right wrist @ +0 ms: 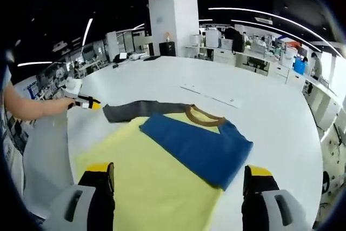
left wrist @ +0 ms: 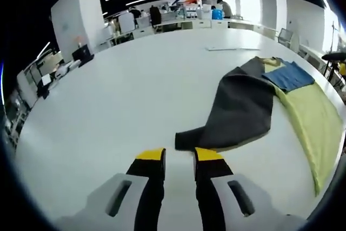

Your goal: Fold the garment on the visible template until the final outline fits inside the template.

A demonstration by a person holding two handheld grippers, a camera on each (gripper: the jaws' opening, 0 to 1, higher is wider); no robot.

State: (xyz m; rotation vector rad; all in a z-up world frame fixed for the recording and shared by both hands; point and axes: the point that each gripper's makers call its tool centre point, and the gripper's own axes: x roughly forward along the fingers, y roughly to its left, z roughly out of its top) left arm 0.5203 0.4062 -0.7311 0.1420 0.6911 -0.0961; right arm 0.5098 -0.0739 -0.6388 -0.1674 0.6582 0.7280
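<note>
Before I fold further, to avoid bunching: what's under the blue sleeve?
The blue sleeve lies folded over the yellow shirt body, near the brown collar. Whatever lies beneath the yellow cloth, template included, is covered.

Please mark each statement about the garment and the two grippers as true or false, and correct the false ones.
1. The garment lies on a white table. True.
2. The right gripper is shut on the blue sleeve. False: its jaws stand wide apart, holding nothing.
3. The garment is mostly yellow-green with a brown collar. True.
4. The left gripper grips the dark sleeve. False: its jaws are open, just short of the sleeve's end.
5. The blue sleeve is folded over the yellow body. True.
</note>
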